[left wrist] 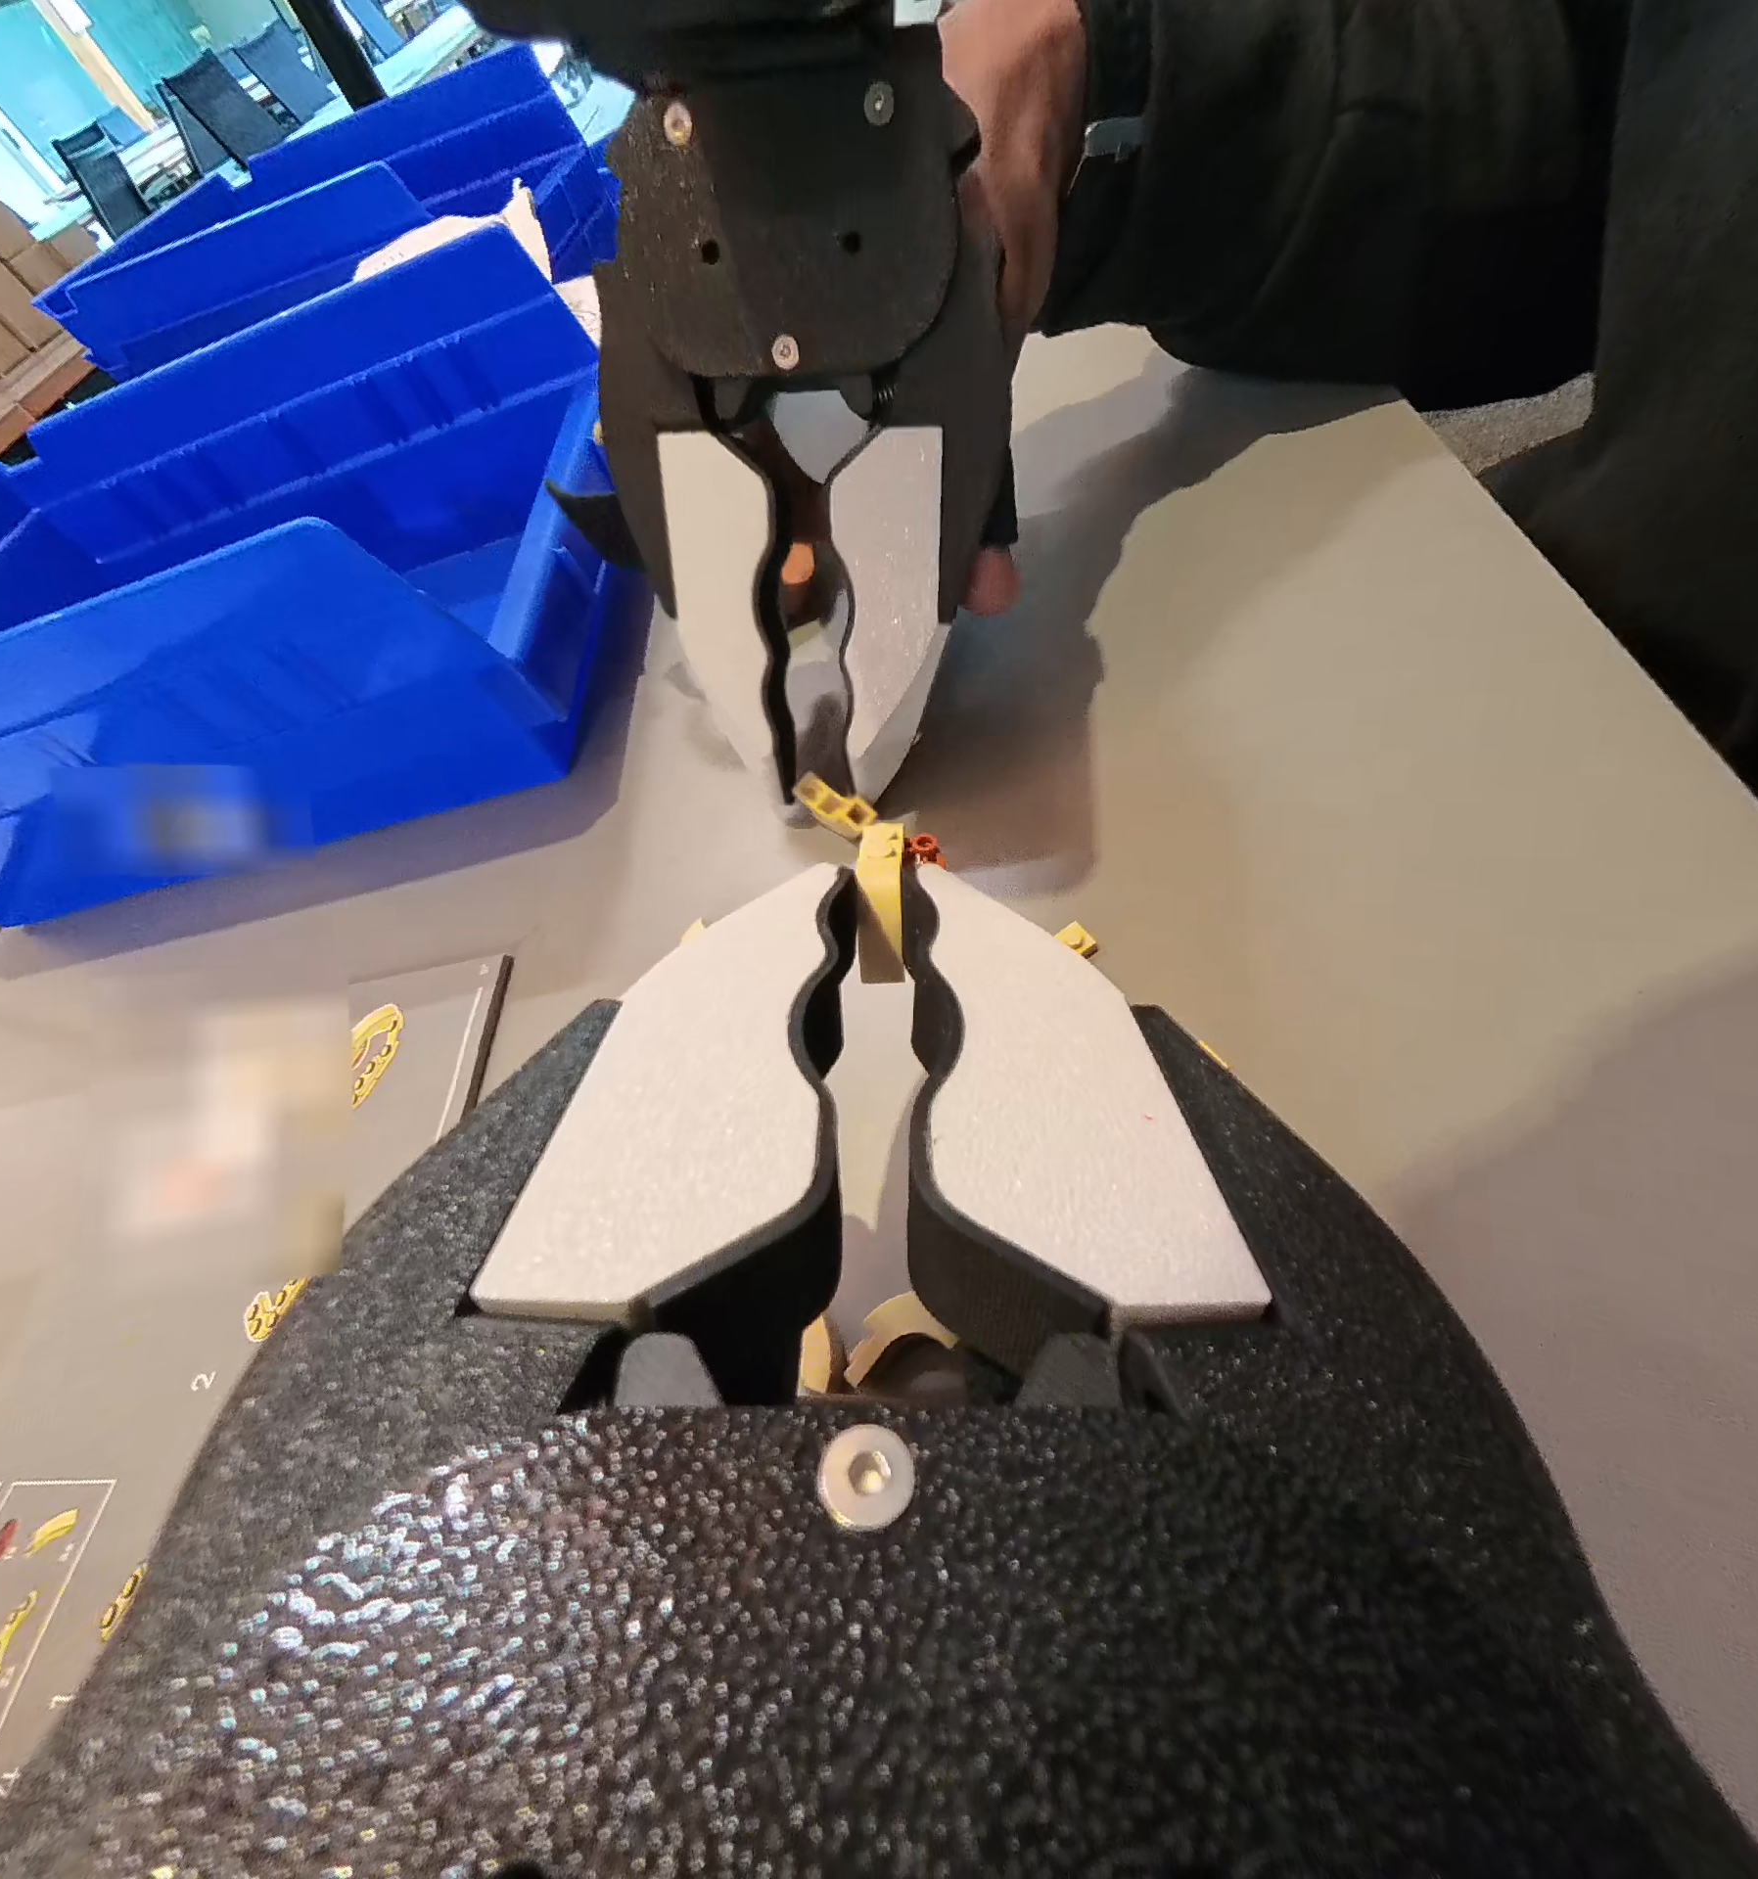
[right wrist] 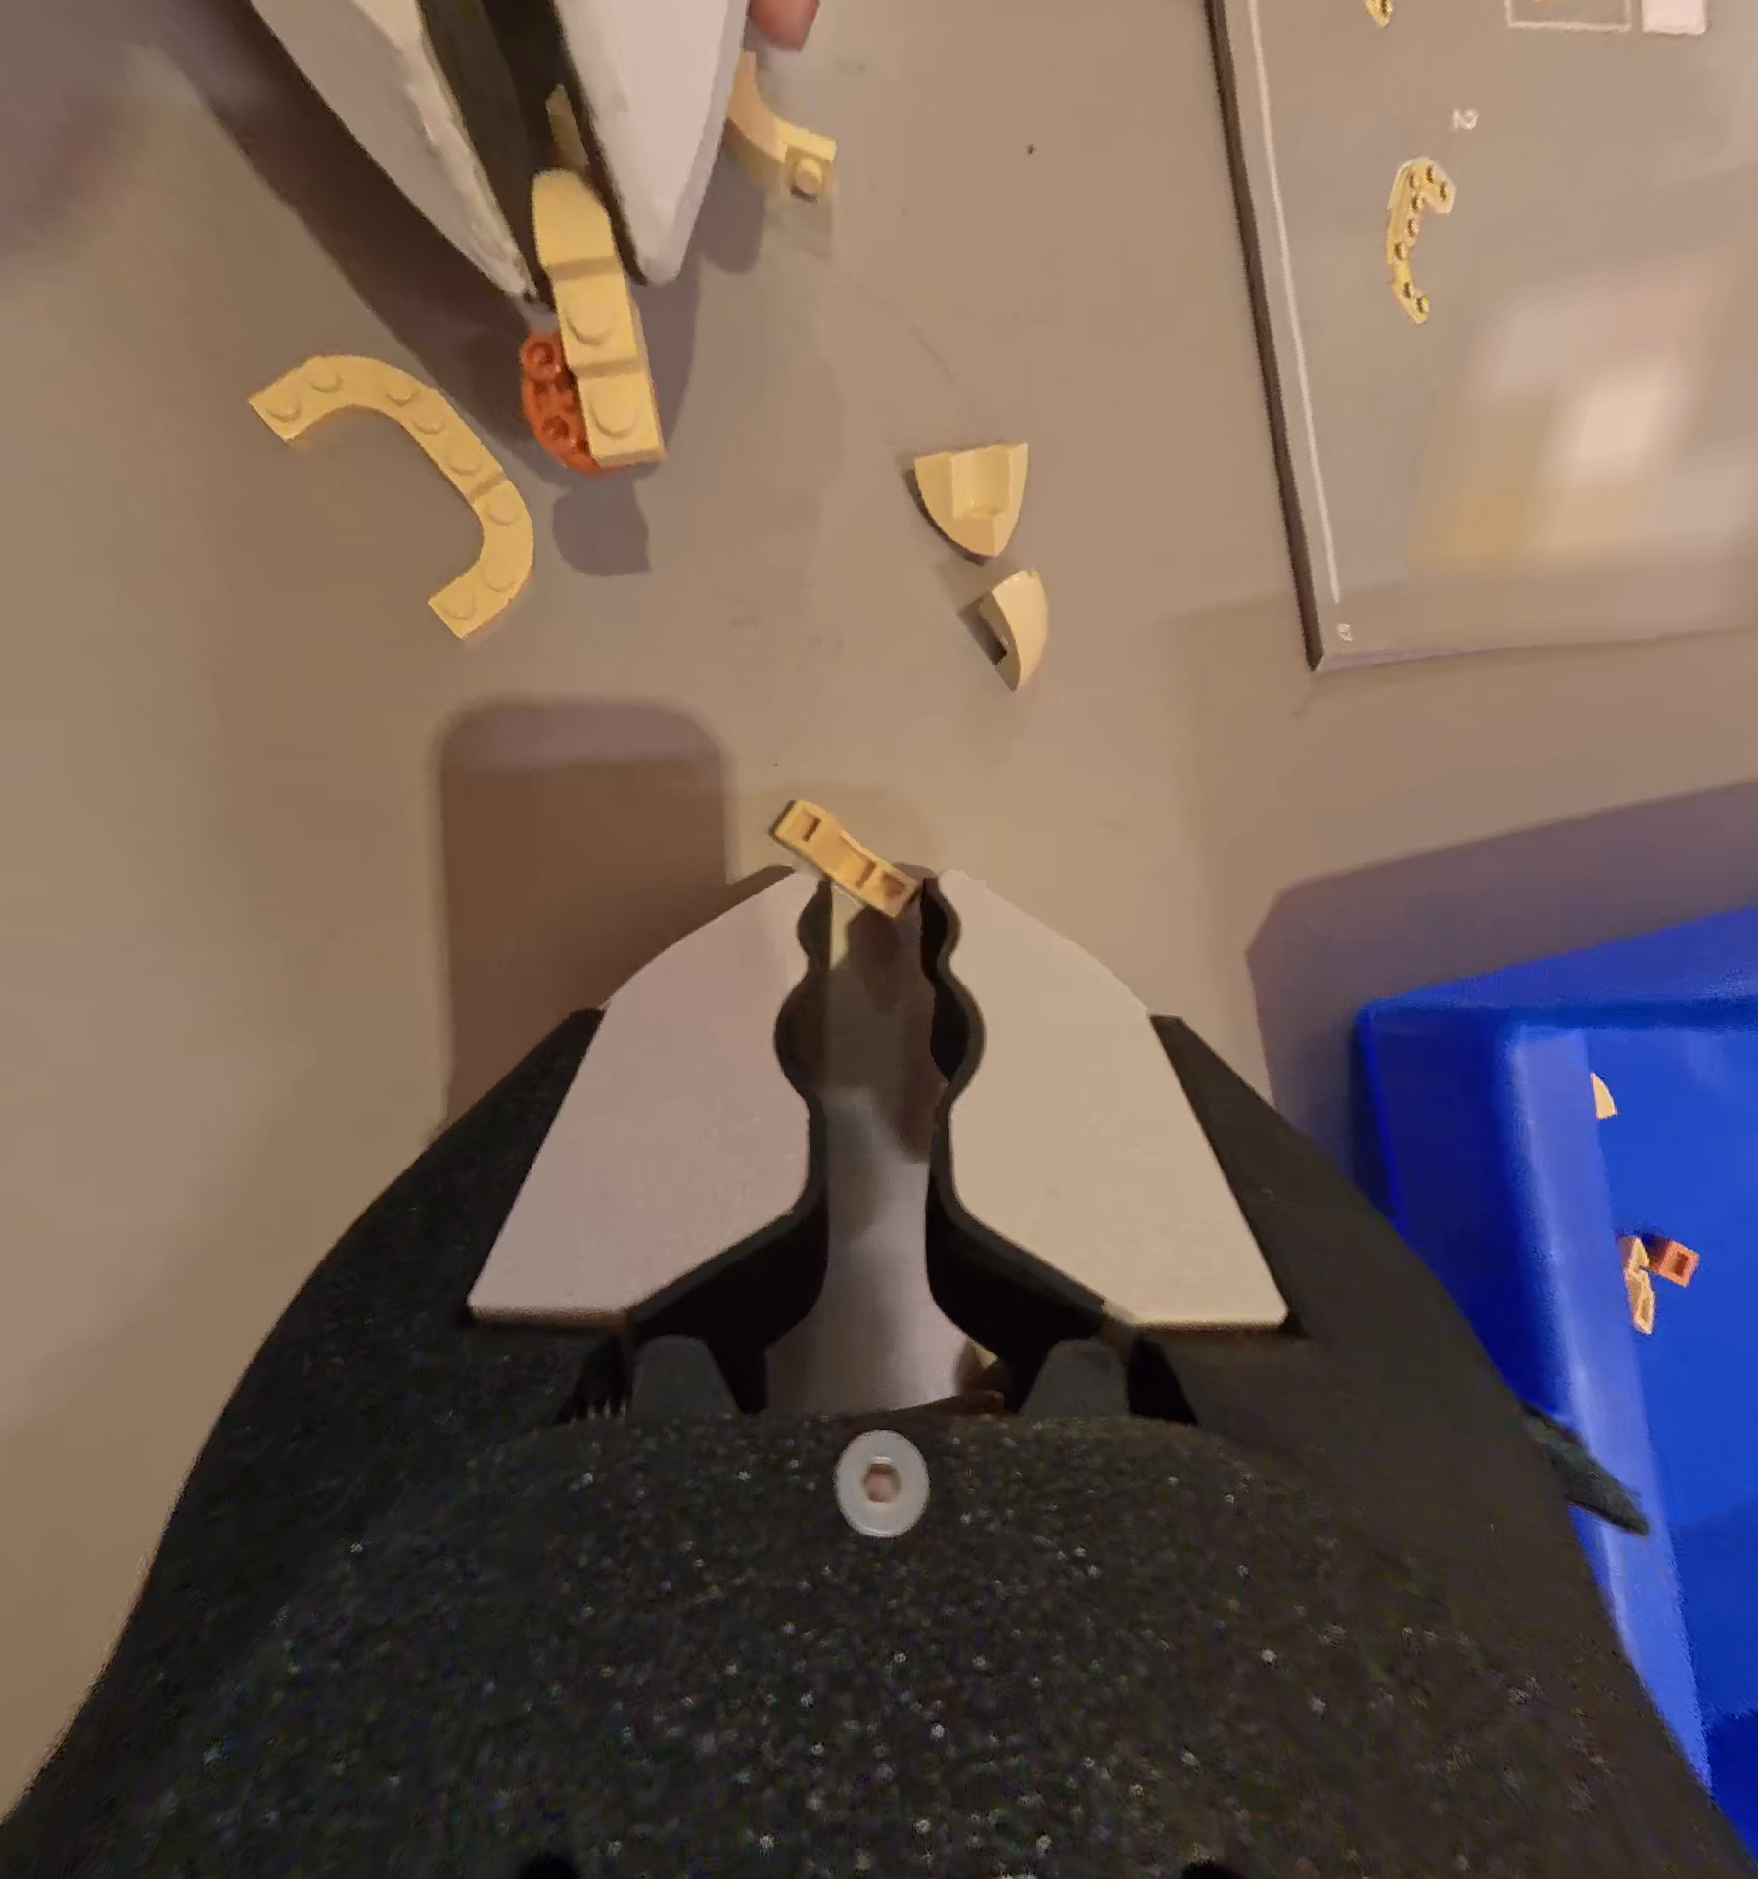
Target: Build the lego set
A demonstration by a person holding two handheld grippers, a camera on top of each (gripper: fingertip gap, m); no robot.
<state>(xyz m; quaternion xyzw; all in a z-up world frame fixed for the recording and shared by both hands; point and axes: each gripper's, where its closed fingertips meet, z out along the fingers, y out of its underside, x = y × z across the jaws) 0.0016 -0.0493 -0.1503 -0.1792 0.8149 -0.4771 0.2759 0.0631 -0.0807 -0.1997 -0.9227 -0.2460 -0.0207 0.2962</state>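
While left claw (left wrist: 880, 895) pinches a tan brick assembly (right wrist: 590, 336), right claw (right wrist: 870, 890) pinches a small tan piece (right wrist: 844, 849).

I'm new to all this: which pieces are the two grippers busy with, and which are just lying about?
At the grippers: tan arched brick with a reddish-brown round piece, in the left gripper; small tan brick at the right gripper tips.
Lying about: curved tan plate, two tan wedge pieces, instruction sheet, blue bins.
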